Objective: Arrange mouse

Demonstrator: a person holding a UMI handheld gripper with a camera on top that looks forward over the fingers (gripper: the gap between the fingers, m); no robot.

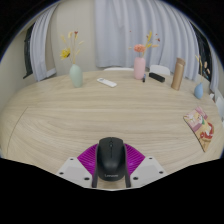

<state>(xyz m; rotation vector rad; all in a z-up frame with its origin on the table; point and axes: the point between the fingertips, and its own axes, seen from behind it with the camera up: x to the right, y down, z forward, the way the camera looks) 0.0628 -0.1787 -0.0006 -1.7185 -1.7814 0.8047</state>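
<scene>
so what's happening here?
A person's handheld claw has a black mouse between its fingers on a round wooden table; whether they press on it can't be told. Beyond it stand two vases with flowers, a white remote and other small items at the far edge.

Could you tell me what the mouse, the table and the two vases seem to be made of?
The mouse, held between the gripper's fingers: likely matte black plastic, with little shine. The table: pale wood or wood-look laminate, judging by its grain lines. The green vase and pink vase: smooth and opaque, perhaps ceramic, though glass is possible.
</scene>
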